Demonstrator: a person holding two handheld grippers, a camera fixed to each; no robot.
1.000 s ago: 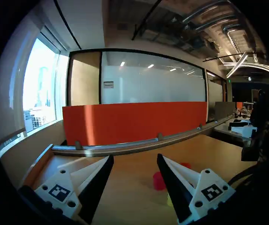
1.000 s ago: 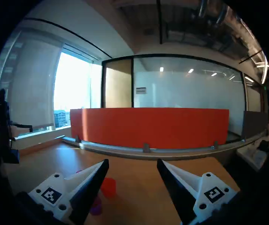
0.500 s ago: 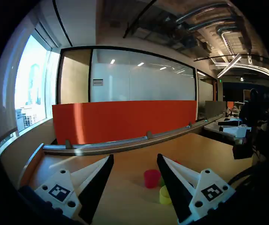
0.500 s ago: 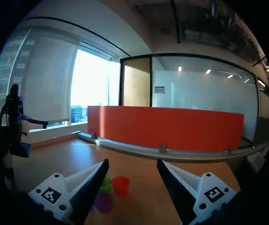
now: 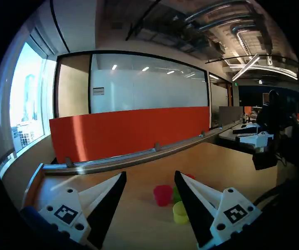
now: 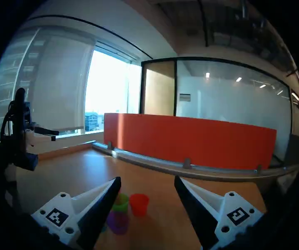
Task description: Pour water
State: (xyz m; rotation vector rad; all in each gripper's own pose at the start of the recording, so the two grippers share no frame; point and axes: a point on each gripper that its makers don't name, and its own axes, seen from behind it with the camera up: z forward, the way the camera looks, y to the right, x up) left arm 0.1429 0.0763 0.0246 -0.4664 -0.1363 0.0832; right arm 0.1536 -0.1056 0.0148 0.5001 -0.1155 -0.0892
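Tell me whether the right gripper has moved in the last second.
Yes. The right gripper has swung left: in its view the orange partition has slid rightward, and the red cup now shows between its open fingers.

the left gripper (image 5: 149, 173) is held about level and points forward. its two fingers (image 5: 105, 200) stand wide apart, white bodies with black inner faces, gripping nothing. the right gripper (image 6: 147, 179) is in the same pose: level, jaws spread wide, holding nothing. in the right gripper view, the left gripper is also visible farther off at the left edge, a dark upright silhouette too dim to make out further.
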